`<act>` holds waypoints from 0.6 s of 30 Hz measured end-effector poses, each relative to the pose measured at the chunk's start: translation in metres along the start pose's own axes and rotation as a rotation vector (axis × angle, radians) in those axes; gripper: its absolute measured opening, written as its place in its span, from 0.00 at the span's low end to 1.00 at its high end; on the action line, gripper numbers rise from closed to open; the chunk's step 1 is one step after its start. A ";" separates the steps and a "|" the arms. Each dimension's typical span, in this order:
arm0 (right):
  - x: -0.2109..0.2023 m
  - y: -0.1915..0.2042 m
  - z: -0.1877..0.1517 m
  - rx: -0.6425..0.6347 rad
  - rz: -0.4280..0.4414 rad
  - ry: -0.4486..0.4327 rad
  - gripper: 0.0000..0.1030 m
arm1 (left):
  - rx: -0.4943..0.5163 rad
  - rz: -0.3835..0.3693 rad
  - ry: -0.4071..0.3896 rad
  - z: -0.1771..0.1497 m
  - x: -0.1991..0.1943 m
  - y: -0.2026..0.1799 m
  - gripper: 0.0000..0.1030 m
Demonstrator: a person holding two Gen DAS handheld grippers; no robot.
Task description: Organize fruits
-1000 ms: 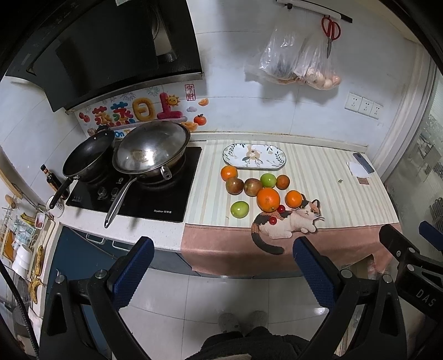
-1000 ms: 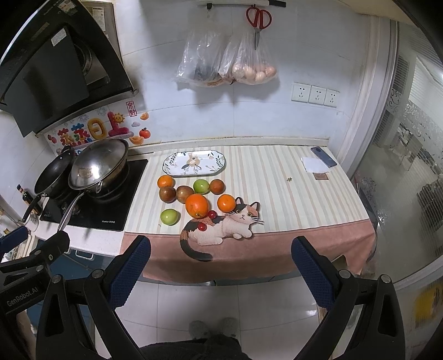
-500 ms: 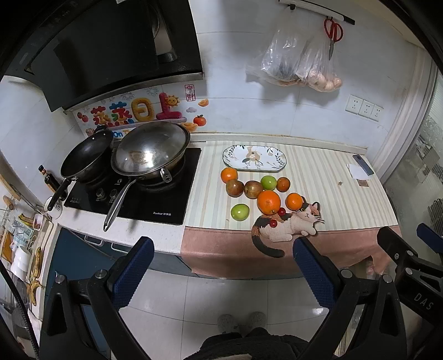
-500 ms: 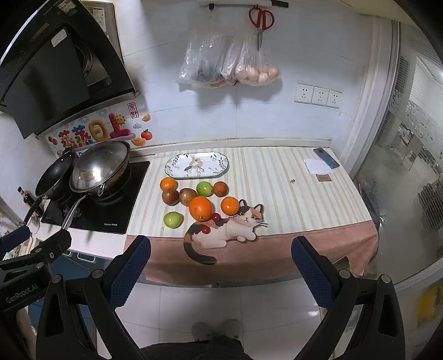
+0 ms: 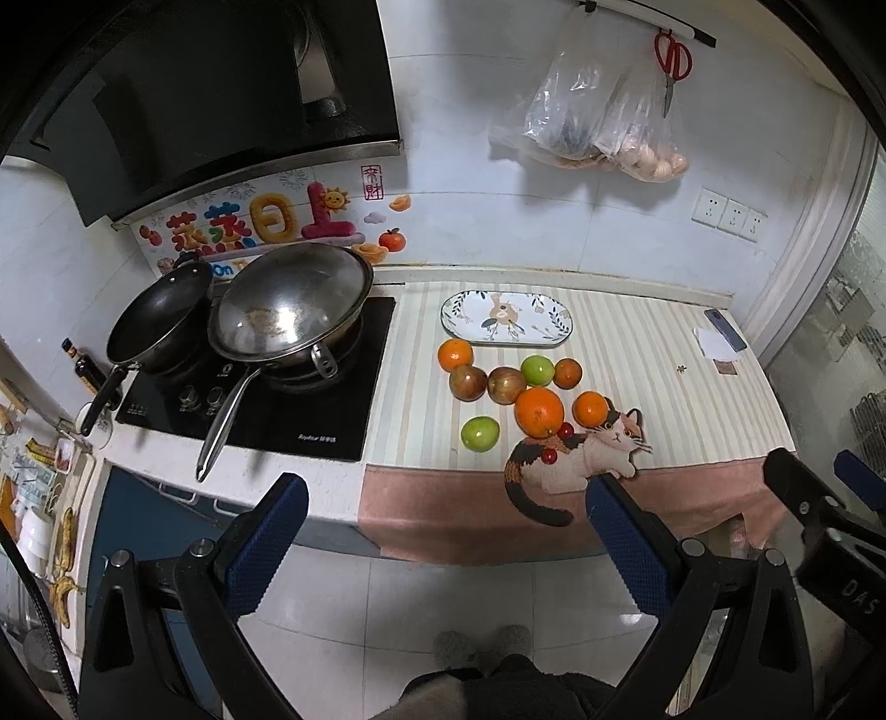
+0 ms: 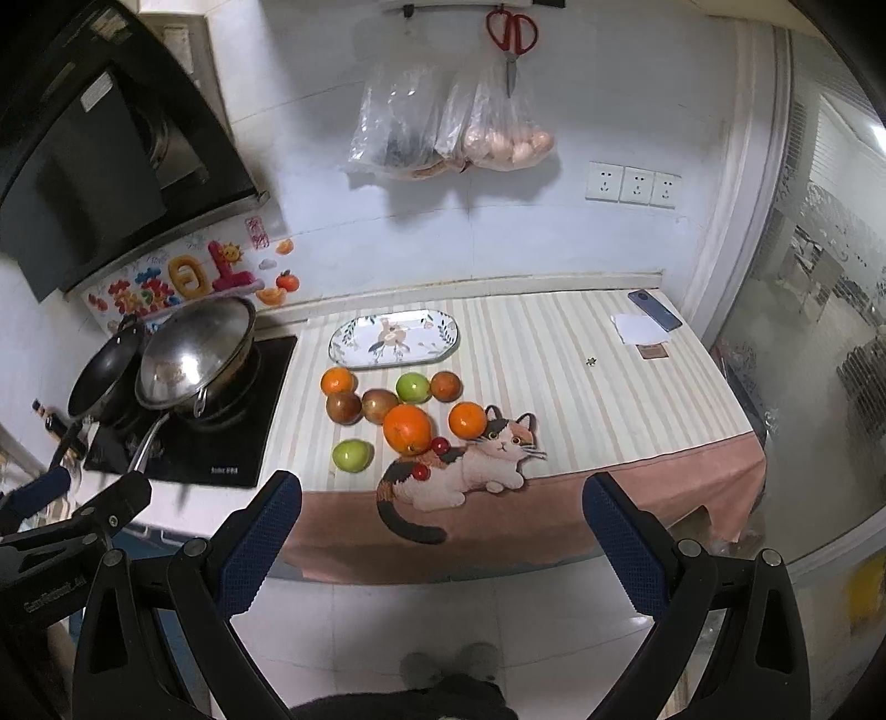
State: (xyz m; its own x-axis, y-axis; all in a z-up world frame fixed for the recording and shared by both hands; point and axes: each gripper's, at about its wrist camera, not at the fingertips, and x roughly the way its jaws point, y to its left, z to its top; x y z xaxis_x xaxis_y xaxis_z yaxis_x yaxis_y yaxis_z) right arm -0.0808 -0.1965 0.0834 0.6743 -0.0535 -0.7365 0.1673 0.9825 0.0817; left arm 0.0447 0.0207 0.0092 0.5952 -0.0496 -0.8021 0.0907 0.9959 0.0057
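Several fruits lie on the striped counter mat: a big orange (image 5: 539, 411) (image 6: 407, 428), smaller oranges (image 5: 454, 354) (image 6: 467, 419), two green apples (image 5: 480, 433) (image 6: 352, 454), brownish fruits (image 5: 467, 382) (image 6: 343, 407) and small red cherries (image 5: 549, 455) (image 6: 420, 471). Behind them sits an empty oval patterned plate (image 5: 506, 319) (image 6: 394, 338). My left gripper (image 5: 443, 540) and right gripper (image 6: 440, 537) both hang open over the floor, well short of the counter, nothing between their blue pads.
A cat-shaped mat (image 5: 576, 468) (image 6: 470, 471) lies at the counter's front edge. Left is a cooktop with a steel wok (image 5: 290, 313) and a black pan (image 5: 158, 315). Bags (image 6: 448, 127) and scissors (image 6: 511, 33) hang on the wall. A phone (image 6: 656, 309) lies far right. Feet (image 6: 448, 662) stand below.
Both grippers have drifted slightly toward the counter, so the fruits sit a bit larger and lower in view. Both jaws stay open and nothing on the counter has moved.
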 end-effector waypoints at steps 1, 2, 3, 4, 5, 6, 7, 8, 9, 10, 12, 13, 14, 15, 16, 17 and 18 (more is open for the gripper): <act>0.003 -0.001 0.002 0.008 -0.002 -0.009 1.00 | 0.005 0.004 0.000 0.000 0.004 0.001 1.00; 0.007 -0.002 0.004 0.017 -0.007 -0.021 1.00 | 0.012 0.011 -0.001 0.003 0.010 0.002 1.00; 0.012 -0.003 0.006 0.023 -0.005 -0.032 1.00 | 0.016 0.015 -0.009 0.006 0.019 0.002 1.00; 0.018 -0.004 0.008 0.029 -0.001 -0.041 1.00 | 0.016 0.018 -0.008 0.008 0.024 0.003 1.00; 0.029 -0.006 0.010 0.035 0.005 -0.038 1.00 | 0.012 0.020 0.000 0.013 0.035 0.004 1.00; 0.036 -0.009 0.011 0.040 0.010 -0.030 1.00 | 0.009 0.017 0.003 0.015 0.043 0.005 1.00; 0.047 -0.011 0.013 0.051 0.019 -0.011 1.00 | 0.006 0.021 0.009 0.018 0.052 0.006 1.00; 0.061 -0.015 0.014 0.068 0.031 0.014 1.00 | 0.005 0.026 0.022 0.022 0.062 0.006 1.00; 0.076 -0.020 0.016 0.085 0.046 0.042 1.00 | 0.004 0.025 0.035 0.026 0.075 0.006 1.00; 0.087 -0.022 0.017 0.096 0.054 0.059 1.00 | 0.002 0.029 0.048 0.030 0.086 0.007 1.00; 0.117 -0.027 0.019 0.108 0.063 0.103 1.00 | -0.008 0.036 0.095 0.037 0.113 0.009 1.00; 0.136 -0.029 0.020 0.113 0.072 0.134 1.00 | -0.015 0.042 0.119 0.040 0.128 0.009 1.00; 0.158 -0.031 0.021 0.118 0.093 0.163 1.00 | -0.017 0.053 0.134 0.041 0.138 0.010 1.00; 0.175 -0.033 0.021 0.116 0.101 0.184 1.00 | -0.019 0.062 0.159 0.044 0.154 0.010 1.00; 0.204 -0.033 0.022 0.105 0.116 0.223 1.00 | -0.022 0.068 0.181 0.045 0.168 0.010 1.00; 0.227 -0.032 0.024 0.097 0.134 0.251 1.00 | -0.030 0.093 0.214 0.049 0.189 0.011 1.00; 0.244 -0.031 0.026 0.088 0.143 0.271 1.00 | -0.032 0.104 0.234 0.050 0.203 0.012 1.00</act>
State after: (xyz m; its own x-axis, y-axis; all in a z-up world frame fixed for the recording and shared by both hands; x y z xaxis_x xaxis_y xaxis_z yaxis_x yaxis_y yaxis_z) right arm 0.0969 -0.2445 -0.0815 0.4810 0.1457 -0.8645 0.1542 0.9567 0.2470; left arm 0.2064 0.0184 -0.1234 0.3982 0.0689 -0.9147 0.0109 0.9967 0.0799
